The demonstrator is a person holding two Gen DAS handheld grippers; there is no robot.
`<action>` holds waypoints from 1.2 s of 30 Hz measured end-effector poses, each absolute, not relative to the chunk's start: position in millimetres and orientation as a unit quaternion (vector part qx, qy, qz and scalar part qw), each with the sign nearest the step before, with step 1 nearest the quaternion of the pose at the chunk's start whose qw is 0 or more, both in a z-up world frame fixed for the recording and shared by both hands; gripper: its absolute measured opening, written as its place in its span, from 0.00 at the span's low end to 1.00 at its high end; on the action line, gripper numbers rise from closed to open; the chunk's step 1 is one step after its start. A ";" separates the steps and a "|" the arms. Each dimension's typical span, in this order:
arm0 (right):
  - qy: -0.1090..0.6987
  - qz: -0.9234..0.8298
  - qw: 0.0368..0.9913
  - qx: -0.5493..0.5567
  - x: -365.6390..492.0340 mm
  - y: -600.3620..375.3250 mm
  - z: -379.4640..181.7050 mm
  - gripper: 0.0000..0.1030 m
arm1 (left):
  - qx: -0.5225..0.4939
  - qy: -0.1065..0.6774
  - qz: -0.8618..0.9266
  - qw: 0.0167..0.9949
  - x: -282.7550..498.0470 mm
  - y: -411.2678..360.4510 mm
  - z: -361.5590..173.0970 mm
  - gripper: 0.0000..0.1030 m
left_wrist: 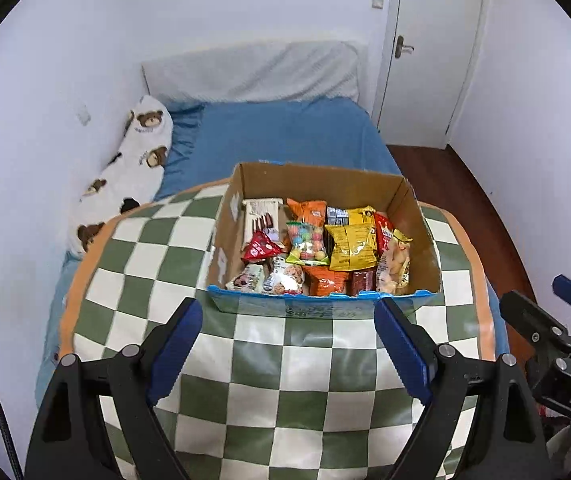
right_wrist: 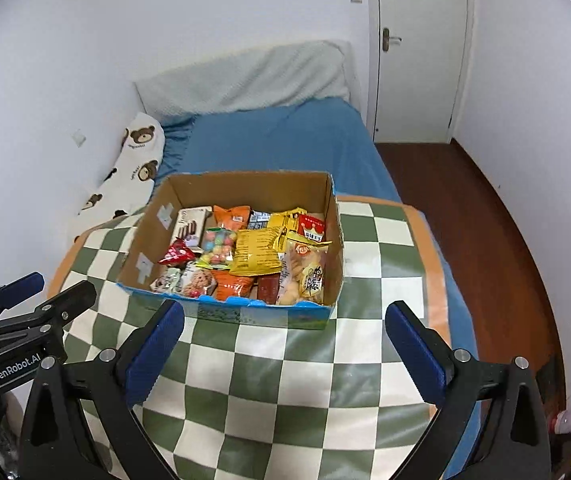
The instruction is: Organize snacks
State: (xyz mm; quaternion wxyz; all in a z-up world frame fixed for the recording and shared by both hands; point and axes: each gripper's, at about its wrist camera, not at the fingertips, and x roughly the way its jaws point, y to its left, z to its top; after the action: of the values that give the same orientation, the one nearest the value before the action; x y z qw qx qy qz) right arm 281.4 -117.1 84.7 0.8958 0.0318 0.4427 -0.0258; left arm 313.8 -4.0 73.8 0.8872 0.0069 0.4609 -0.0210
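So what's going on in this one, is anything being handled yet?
Not yet. A person holds two grippers above a checkered cloth spread on a bed. The left gripper and right gripper are both open and empty, aimed down at a cardboard box full of snack packets. All the snacks sit inside the box; nothing lies out on the cloth.

Even, soft indoor light; sharp centre, strong fisheye bending, dark corners.

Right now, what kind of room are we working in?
Most likely a bedroom: a bed with a blue sheet, a bear-print pillow against the wall, and a white door. The snack box sits on a checkered cloth laid over the bed.
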 end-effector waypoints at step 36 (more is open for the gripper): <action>0.410 -0.058 0.910 0.002 262.9 -114.3 95.3 1.00 | 0.012 0.445 0.013 0.895 310.7 -7.4 70.9 1.00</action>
State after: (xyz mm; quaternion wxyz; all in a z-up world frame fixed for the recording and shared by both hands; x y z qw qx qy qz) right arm 262.9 -114.3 95.3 0.9103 0.0023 0.4098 -0.0581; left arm 310.7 -7.4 70.9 0.8952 0.0116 0.4453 0.0133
